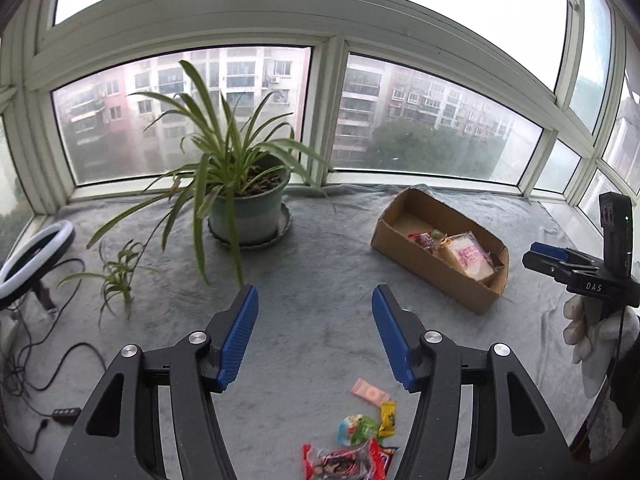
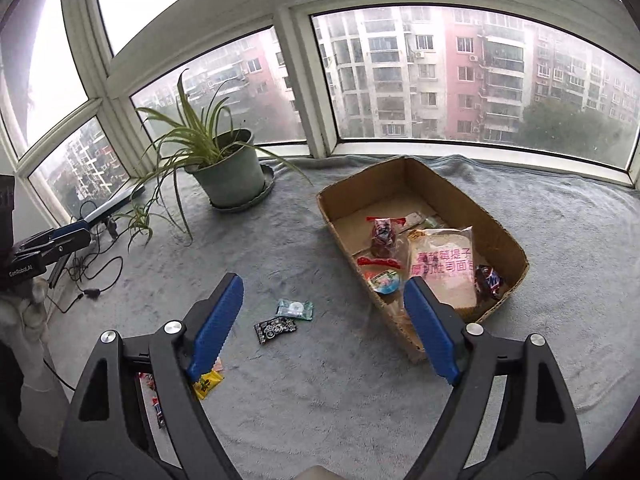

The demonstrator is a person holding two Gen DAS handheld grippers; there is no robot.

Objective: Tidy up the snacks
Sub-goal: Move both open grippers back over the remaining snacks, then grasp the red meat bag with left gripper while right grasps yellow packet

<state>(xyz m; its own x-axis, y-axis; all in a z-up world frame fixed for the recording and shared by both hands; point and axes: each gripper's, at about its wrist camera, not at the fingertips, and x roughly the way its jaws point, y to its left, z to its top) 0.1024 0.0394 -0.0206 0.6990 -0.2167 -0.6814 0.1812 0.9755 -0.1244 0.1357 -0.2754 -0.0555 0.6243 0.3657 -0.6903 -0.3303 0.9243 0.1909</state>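
Note:
A cardboard box (image 2: 496, 216) (image 1: 390, 222) lies on the grey cloth and holds a pink bread packet (image 2: 442, 270) (image 1: 470, 258), red snack packs (image 2: 382, 236) and a dark candy (image 2: 488, 280). Loose snacks lie on the cloth: a green packet (image 2: 294, 309), a black packet (image 2: 275, 329), a yellow candy (image 2: 208, 384) (image 1: 387, 418), a pink wrapper (image 1: 370, 391), a green jelly cup (image 1: 356, 432) and red packs (image 1: 344, 462). My left gripper (image 1: 314, 300) is open and empty above the loose snacks. My right gripper (image 2: 322, 286) is open and empty beside the box.
A potted spider plant (image 1: 244, 204) (image 2: 228, 172) stands on a saucer at the back by the window. A ring light (image 1: 34, 258) and cables (image 1: 24, 364) lie at the left. The cloth ends at the window frame.

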